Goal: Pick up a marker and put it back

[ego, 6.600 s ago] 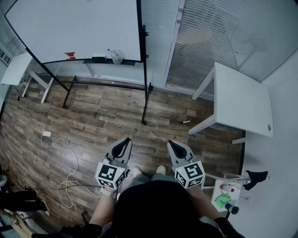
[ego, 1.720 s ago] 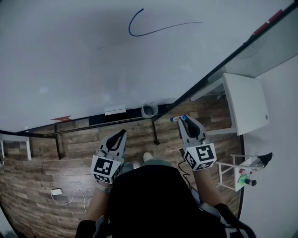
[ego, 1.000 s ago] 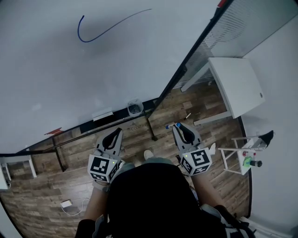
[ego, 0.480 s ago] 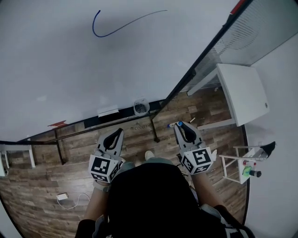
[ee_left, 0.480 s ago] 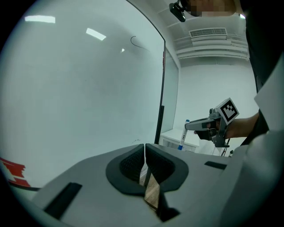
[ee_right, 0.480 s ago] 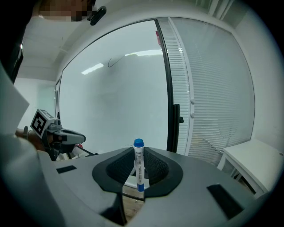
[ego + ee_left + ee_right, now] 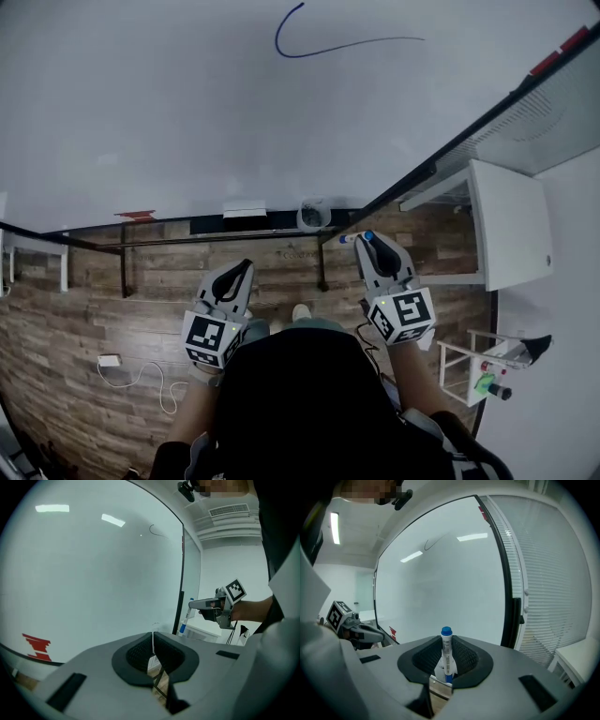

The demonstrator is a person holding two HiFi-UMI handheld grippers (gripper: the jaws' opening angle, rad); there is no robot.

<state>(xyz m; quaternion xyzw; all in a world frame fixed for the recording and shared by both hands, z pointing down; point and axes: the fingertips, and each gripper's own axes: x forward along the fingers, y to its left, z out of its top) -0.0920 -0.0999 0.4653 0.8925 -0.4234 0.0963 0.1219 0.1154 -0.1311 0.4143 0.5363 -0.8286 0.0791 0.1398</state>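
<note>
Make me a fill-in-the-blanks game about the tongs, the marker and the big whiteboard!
1. The right tongs are shut on a marker that has a ____ cap.
2. The left tongs are shut and hold ____.
3. The small table to the right of the whiteboard is coloured ____.

Missing words: blue; nothing; white.

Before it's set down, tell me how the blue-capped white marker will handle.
The blue-capped white marker looks rigid and probably light. Its round, smooth barrel could slip between the fingers and likely roll once released.
</note>
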